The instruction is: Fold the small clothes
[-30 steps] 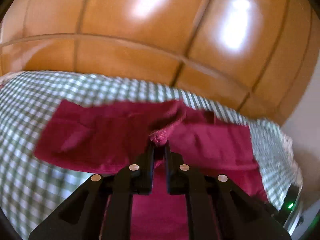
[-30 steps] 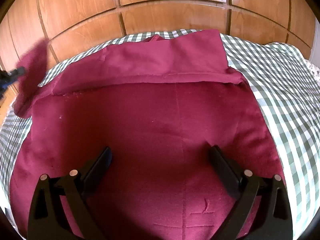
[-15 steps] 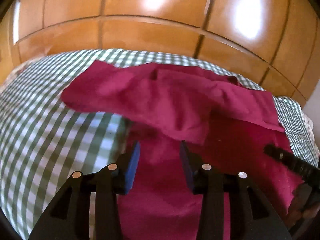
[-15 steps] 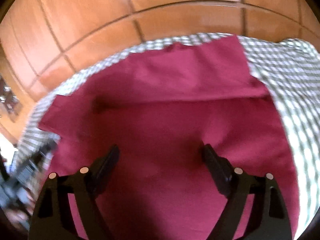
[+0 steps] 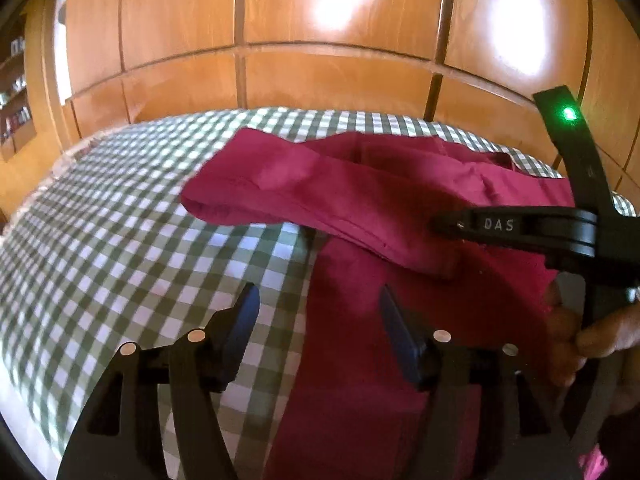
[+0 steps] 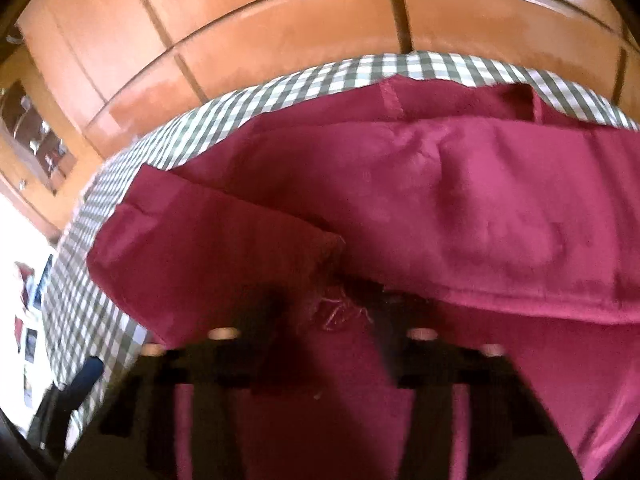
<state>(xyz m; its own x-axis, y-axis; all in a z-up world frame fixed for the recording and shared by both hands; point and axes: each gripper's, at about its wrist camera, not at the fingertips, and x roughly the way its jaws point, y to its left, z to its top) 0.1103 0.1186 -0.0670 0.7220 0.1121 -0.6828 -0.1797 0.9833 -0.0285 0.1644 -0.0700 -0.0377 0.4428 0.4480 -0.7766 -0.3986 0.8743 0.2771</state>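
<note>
A dark red garment lies on the green-and-white checked cloth, with one flap folded over its body. My left gripper is open and empty, hovering over the garment's left edge. My right gripper shows in the left wrist view at the right, its fingers reaching onto the folded flap. In the blurred right wrist view the right gripper is closed on a frayed corner of the garment.
Orange-brown wooden panels rise behind the covered surface. The checked cloth drops off at the left edge. A hand holds the right gripper's handle at the right.
My left gripper let go of the red fabric, opened and drew back left. My right gripper moved left and closed on a corner of the garment.
</note>
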